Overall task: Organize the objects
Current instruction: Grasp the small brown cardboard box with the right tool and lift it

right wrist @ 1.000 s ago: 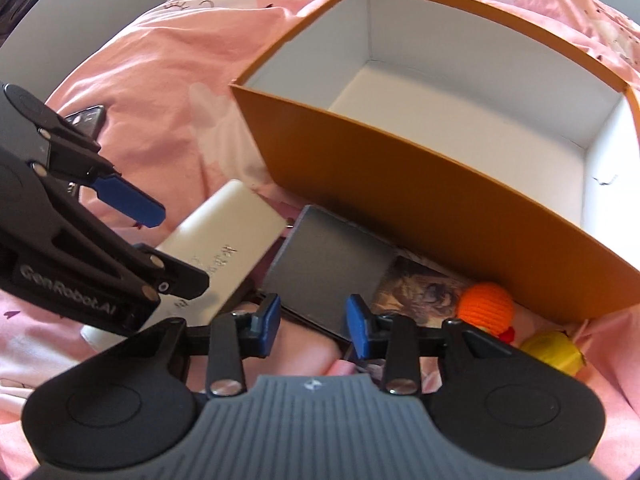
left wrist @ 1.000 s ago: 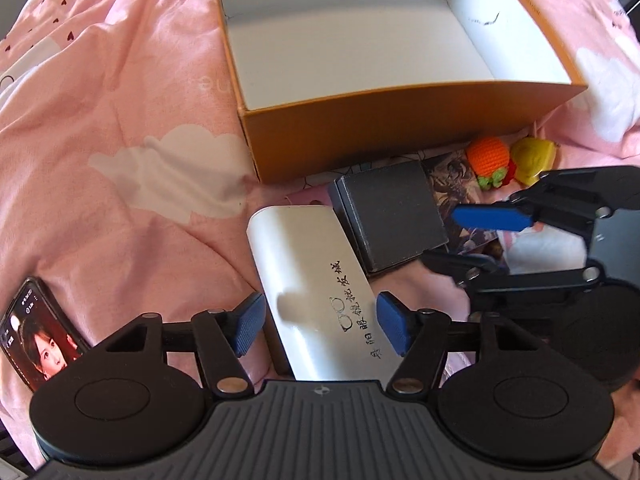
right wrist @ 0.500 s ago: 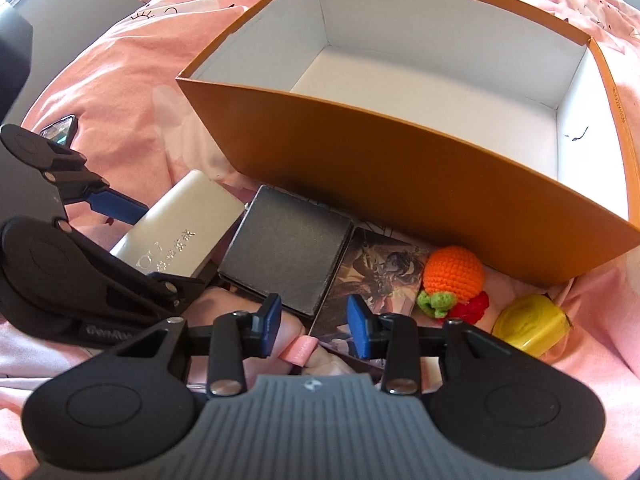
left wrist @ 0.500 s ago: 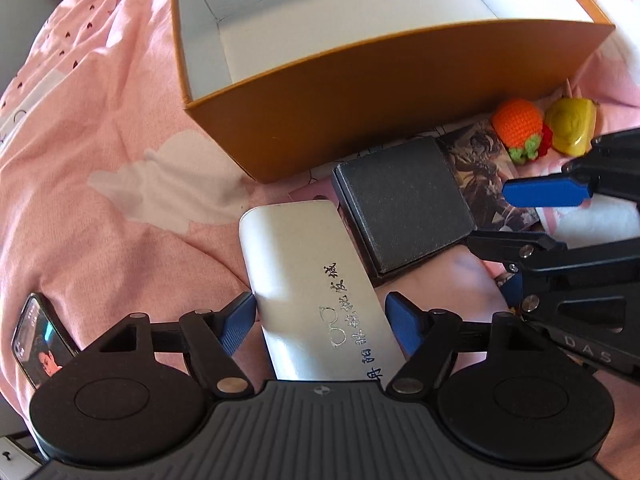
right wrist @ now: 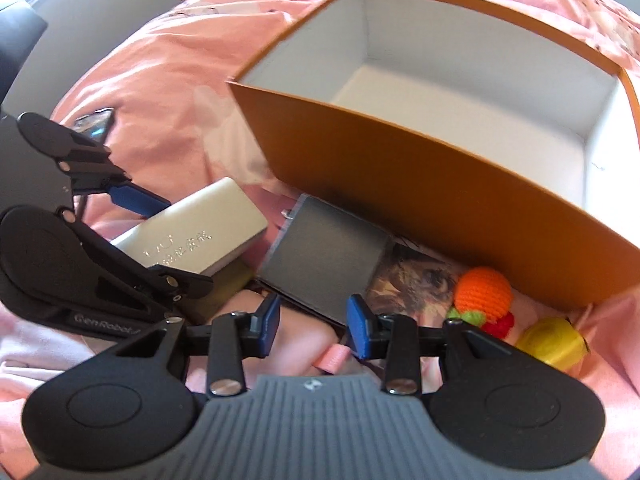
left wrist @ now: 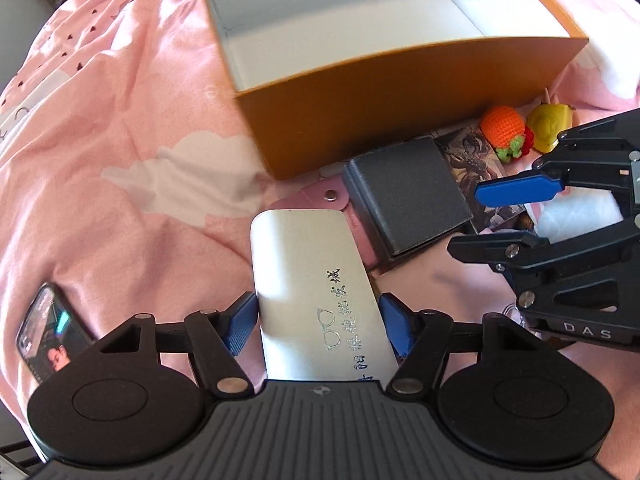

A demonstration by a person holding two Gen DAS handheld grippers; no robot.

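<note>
Risk of slipping: left gripper (left wrist: 318, 322) closing around the smooth white rectangular glasses case (left wrist: 316, 300) lying on the pink cloud-print bedsheet (left wrist: 120, 140) before the empty orange cardboard box (left wrist: 400, 92); right gripper (right wrist: 313, 330) half-open, holding nothing.

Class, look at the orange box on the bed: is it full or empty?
Empty. The orange box stands open, and both views show only its bare white floor and walls; every loose item lies outside on the pink bedding.
</note>
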